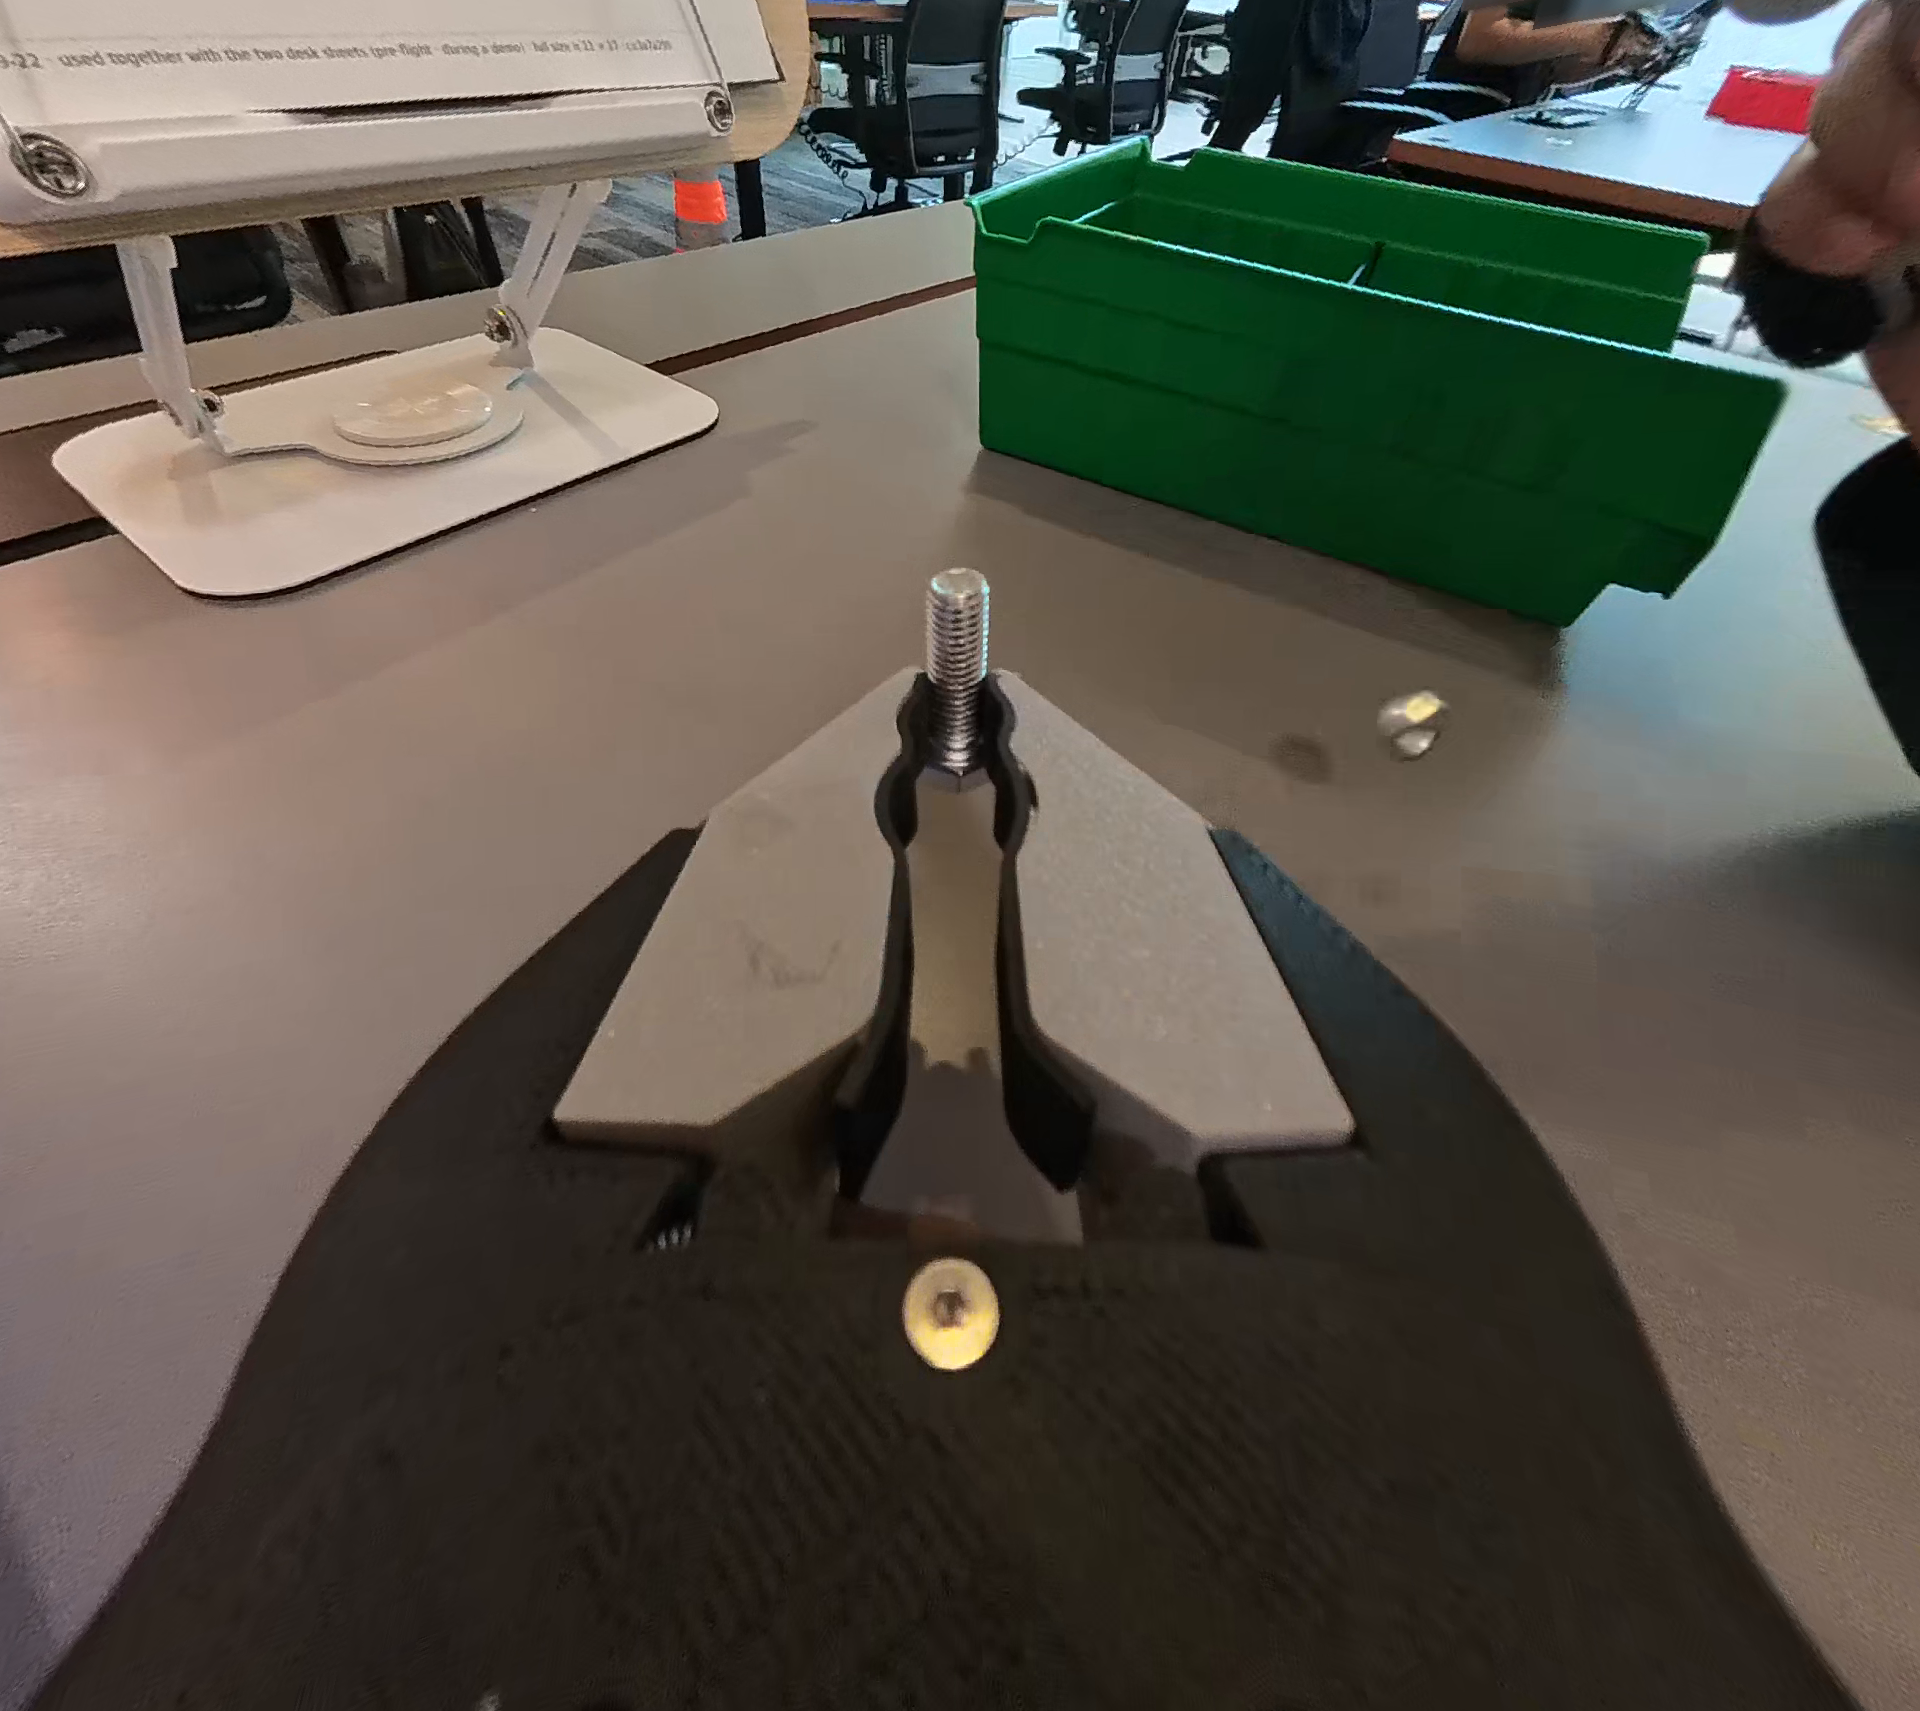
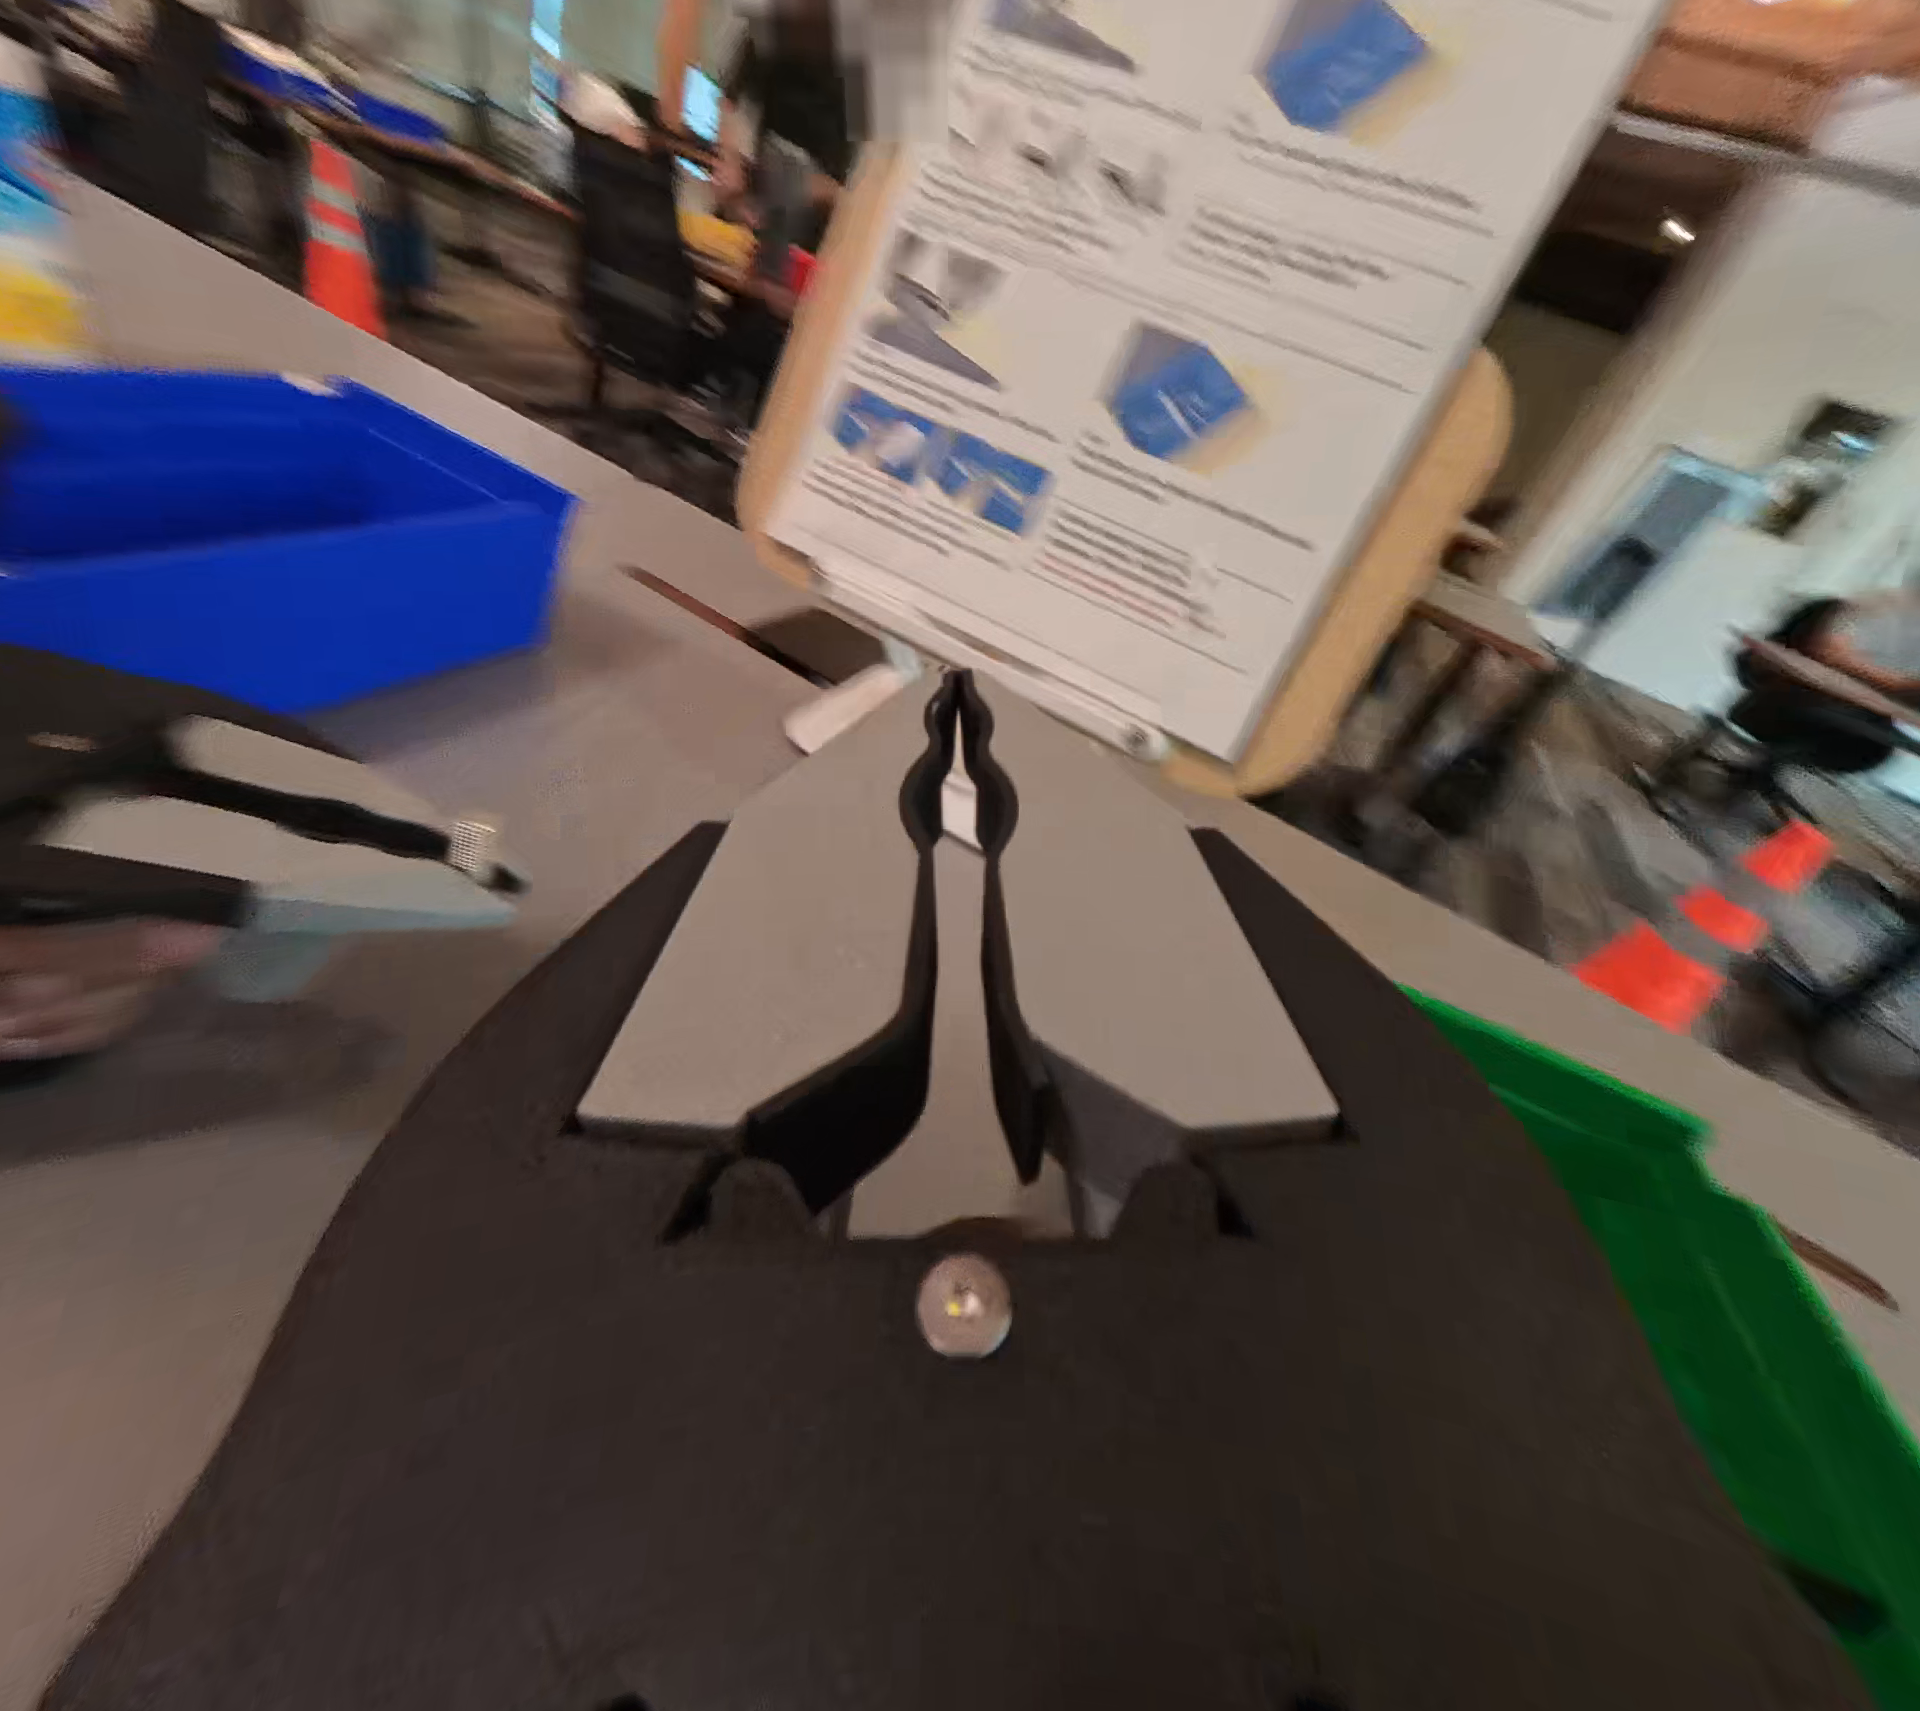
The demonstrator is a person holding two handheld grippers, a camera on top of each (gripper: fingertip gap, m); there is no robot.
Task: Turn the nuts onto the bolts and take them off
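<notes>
My left gripper (image 1: 956,705) is shut on a silver bolt (image 1: 958,622) and holds it upright, threaded end up, just above the grey table (image 1: 416,778). A silver nut (image 1: 1411,723) shows blurred to the right of the bolt, with a dark shadow spot to its left; I cannot tell whether it rests on the table. My right gripper (image 2: 961,705) is shut and empty, held above the table in a motion-blurred view. The left gripper (image 2: 312,851) shows there at the left with the bolt's end (image 2: 473,842) between its tips.
A green bin (image 1: 1351,435) stands behind the nut and shows at lower right in the right wrist view (image 2: 1662,1298). A blue bin (image 2: 260,518) stands at the left. A white stand (image 1: 395,456) holds an instruction sheet (image 2: 1143,311). A person's hand (image 1: 1849,207) is at the right edge. My hands' fingertips stand some 20 cm from each other.
</notes>
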